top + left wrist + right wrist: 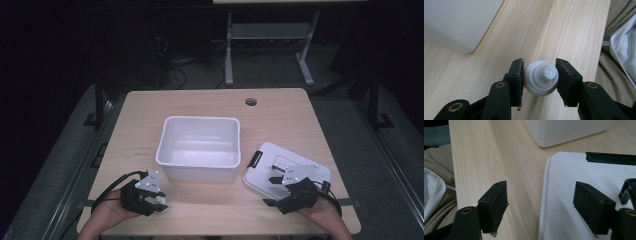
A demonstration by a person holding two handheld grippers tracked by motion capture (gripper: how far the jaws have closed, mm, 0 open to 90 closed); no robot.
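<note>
Left tool (pixel 539 75) clamps a small white capped bottle (pixel 540 78) low over the tabletop (pixel 564 32), likely bound for the bin (pixel 199 147) ahead. Right tool (pixel 546 208) gapes, straddling the lid's (pixel 564 195) edge.

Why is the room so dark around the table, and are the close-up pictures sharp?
High view: light falls on the table, the surroundings sink into black. Left gripper view: the white bottle is sharp, the bin soft. Right gripper view: the near jaws and lid look slightly blurred.
</note>
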